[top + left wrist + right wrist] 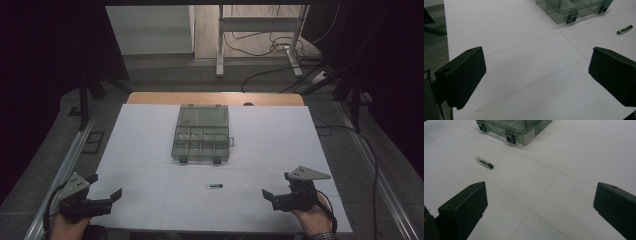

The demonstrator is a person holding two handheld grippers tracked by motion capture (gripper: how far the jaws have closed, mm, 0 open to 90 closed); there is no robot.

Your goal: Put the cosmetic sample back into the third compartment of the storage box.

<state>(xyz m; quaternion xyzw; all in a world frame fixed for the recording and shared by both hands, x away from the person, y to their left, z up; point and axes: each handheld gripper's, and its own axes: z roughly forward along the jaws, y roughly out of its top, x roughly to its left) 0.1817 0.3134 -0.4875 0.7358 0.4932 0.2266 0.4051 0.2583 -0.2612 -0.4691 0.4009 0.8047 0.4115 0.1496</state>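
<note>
The bench (150, 150) is white, ruled with thin grey lines, its far edge bare tan wood. The compartment box (202, 134) is clear smoky grey-green with black latches. The small vial (214, 186) is clear glass — dark-capped. Both grippers' fingers (461, 75) are matte black.

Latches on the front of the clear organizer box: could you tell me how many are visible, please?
2: the left latch and the right latch, both on the box's near edge.
</note>
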